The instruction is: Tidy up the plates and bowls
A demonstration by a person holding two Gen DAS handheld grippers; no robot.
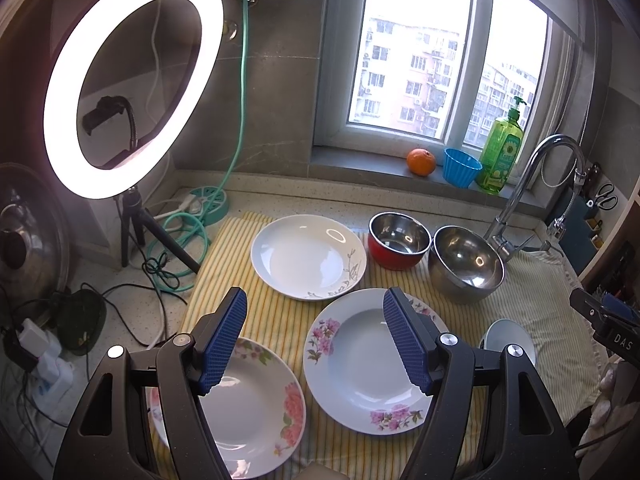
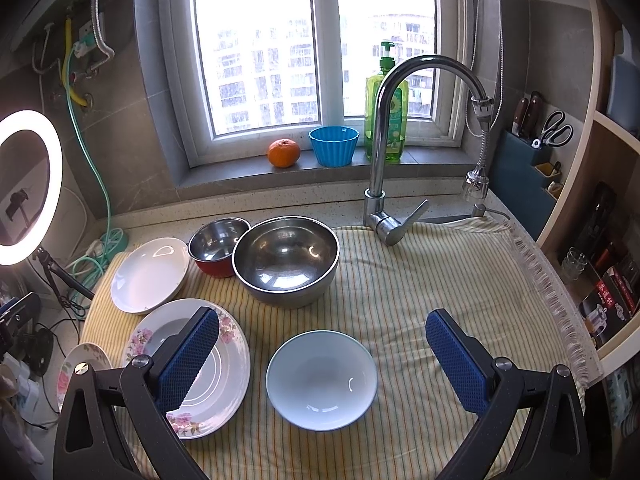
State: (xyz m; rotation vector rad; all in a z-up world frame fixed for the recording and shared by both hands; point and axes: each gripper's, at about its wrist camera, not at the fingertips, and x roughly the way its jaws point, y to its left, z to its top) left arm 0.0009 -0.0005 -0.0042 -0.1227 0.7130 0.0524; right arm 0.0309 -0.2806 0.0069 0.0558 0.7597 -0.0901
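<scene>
Both held above the striped cloth on the counter, holding nothing: left gripper spread wide over two flowered plates, right gripper also spread wide over a pale blue bowl. Behind, set side by side: a white plate, a red bowl touching a bigger steel bowl. Near the faucet.

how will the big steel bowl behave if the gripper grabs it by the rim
The large stainless steel bowl looks thin-walled, so probably light for its size. Its polished, mirror-like surface suggests the pads may slip. The rounded bottom on the soft striped cloth could let it rock or tip when pushed.
</scene>
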